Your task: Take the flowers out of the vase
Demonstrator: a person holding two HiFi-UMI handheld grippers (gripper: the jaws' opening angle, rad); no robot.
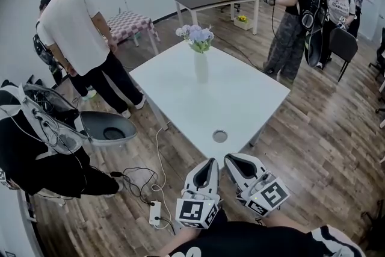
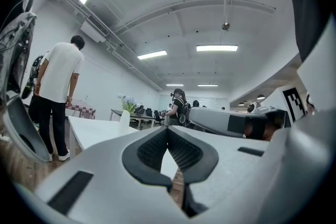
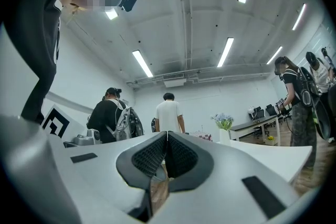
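Both claws are clenched on nothing: the left gripper (image 1: pixel 210 162) and the right gripper (image 1: pixel 232 159) each have their jaws pressed together, side by side at the near edge of the white table (image 1: pixel 252 99). The flowers (image 1: pixel 197 35) stand in the vase (image 1: pixel 201 67), upright toward the far side of the table and well apart from both claws.

What worries me from here:

- If I arrive with the jaws together, they will butt into the blooms or the vase neck and not straddle the stems. They need to part before the approach ends.
- I judge the vase tall and narrow, so easy to tip. Pulling the bunch sideways, or toward me, could drag it over or slide it toward the far edge. One claw ought to steady the vase while the other lifts straight up.
- The stems look thin; squeezing too hard high up by the blooms may crush or snap them.
- The reach is long, across most of the tabletop, which costs me fine control.
- Loose cables (image 1: pixel 141 180) lie on the floor at near left, a snag for the feet, and a person in a white shirt (image 1: pixel 75 27) stands at the far left, near the table.
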